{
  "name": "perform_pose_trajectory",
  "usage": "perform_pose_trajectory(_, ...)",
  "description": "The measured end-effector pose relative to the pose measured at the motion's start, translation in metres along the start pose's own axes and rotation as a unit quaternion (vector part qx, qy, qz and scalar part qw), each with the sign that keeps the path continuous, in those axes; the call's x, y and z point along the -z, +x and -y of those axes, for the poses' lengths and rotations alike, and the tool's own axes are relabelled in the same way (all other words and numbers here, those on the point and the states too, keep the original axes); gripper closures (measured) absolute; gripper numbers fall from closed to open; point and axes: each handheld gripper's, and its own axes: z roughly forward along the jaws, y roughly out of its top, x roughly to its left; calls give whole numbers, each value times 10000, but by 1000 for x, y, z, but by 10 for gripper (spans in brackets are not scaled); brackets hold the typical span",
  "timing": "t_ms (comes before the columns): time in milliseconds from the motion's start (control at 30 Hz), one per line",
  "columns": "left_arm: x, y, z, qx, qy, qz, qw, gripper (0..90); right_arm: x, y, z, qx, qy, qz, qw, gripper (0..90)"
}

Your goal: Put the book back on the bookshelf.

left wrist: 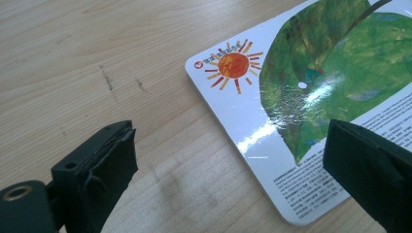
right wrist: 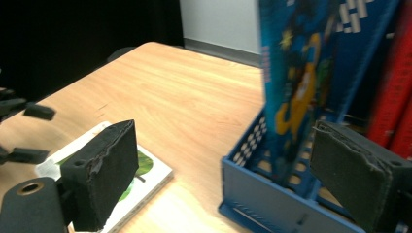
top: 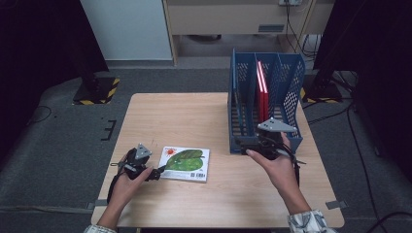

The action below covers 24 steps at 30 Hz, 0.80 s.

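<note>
Book (top: 186, 163) flat on wooden table (top: 194, 121), grey carpet (top: 58, 141), both tongs released, empty.

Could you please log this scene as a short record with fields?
table: wooden top
flat book: green leaf cover, lying near the front left
rack: blue file rack at the right
in rack: red books upright; blue picture book upright
left claw: open, at the flat book's edge
right claw: open, at the rack's front
</note>
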Motion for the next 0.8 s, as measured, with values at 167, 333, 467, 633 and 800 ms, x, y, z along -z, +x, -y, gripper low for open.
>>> perform_pose_trajectory(167, -1, -1, -1, -7, -12, -5, 10000, 46, -9, 10, 7, 62, 48, -212, 9997, 90)
perform_pose_trajectory(333, -1, -3, -2, -10, -50, 47, 10000, 46, -17, 20, 15, 184, 167, -401, 9989, 85)
perform_pose_trajectory(467, -1, -5, -4, -56, -71, 66, 9999, 53, -23, 30, 19, 265, 268, -518, 9979, 88)
perform_pose_trajectory(633, -2, -7, -5, -89, -94, 107, 9999, 85, -34, 46, 31, 428, 421, -670, 9959, 111)
perform_pose_trajectory(800, -3, -7, -6, -110, -163, 110, 9997, 111, -46, 61, 41, 499, 576, -783, 9940, 144)
